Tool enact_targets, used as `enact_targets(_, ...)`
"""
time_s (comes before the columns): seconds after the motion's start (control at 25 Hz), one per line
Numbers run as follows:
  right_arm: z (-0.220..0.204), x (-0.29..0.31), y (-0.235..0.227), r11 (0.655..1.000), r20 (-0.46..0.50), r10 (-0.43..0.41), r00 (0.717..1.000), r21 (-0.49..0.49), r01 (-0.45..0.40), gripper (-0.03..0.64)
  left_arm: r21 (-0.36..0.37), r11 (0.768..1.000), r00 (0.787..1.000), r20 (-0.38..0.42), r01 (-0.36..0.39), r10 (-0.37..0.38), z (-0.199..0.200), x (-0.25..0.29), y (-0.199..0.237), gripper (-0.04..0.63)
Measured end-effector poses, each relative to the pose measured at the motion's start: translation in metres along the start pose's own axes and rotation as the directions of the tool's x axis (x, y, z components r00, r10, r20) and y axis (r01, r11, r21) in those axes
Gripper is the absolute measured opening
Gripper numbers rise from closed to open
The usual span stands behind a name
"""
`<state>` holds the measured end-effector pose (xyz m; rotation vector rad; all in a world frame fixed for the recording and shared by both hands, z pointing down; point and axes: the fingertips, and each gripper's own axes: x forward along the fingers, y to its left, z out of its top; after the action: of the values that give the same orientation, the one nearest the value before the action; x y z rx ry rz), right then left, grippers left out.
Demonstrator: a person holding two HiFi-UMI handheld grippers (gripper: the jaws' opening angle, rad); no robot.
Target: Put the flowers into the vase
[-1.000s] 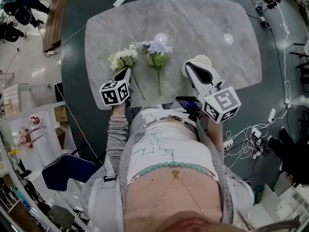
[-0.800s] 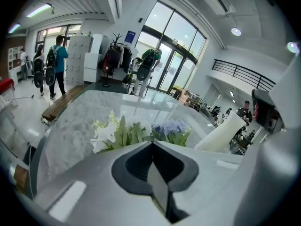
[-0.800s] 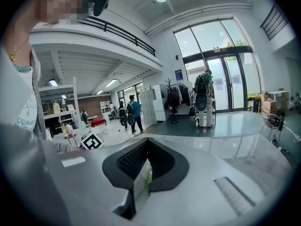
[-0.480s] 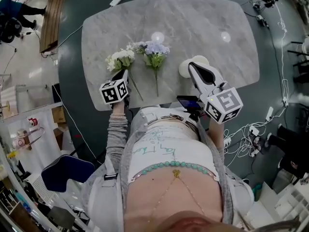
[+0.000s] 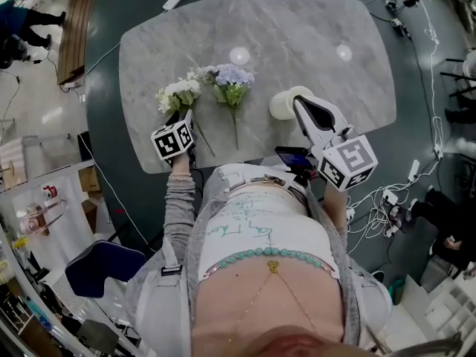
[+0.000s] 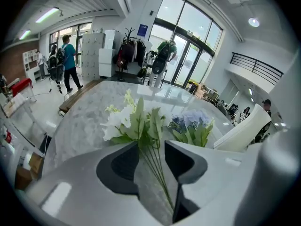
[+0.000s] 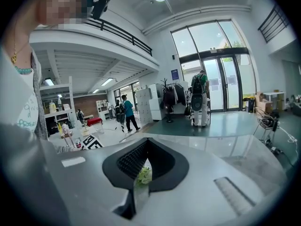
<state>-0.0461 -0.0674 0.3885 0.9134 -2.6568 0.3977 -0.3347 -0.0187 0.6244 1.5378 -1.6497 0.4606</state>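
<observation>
Left gripper (image 6: pixel 151 147) pitched steeply down near the table edge, jaws apart, straddling stems of the white flower bunch (image 5: pixel 175 93), not clamped. Right gripper (image 5: pixel 300 104) shut, empty, closer to level, tip just beside the white vase (image 5: pixel 281 104). Blue bunch (image 5: pixel 231 76) lies between them on the marble table (image 5: pixel 312 28).

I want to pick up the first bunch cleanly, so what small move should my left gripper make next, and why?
Probably close the left gripper on the stems of the white flowers. Its jaws stand apart with the stems running between them, not yet pinched, so nothing can be lifted toward the vase until they grip.
</observation>
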Motion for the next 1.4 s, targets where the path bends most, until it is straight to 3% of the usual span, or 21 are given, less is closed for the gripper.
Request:
enact_targets(0.4, -0.004, -0.011, -0.022, 0.999, -0.013, -0.036, 0.999, 0.004, 0.036, 0.026, -0.032, 0.999, 0.998, -0.048, -0.043, 0.041, -0.008, 0.027, 0.004, 0.236)
enact_targets(1.4, -0.017, -0.036, -0.077, 0.987, -0.049, -0.154, 0.987, 0.045, 0.156, 0.026, 0.002, 0.997, 0.980, -0.182, -0.081, 0.080, -0.015, 0.083, 0.004, 0.239)
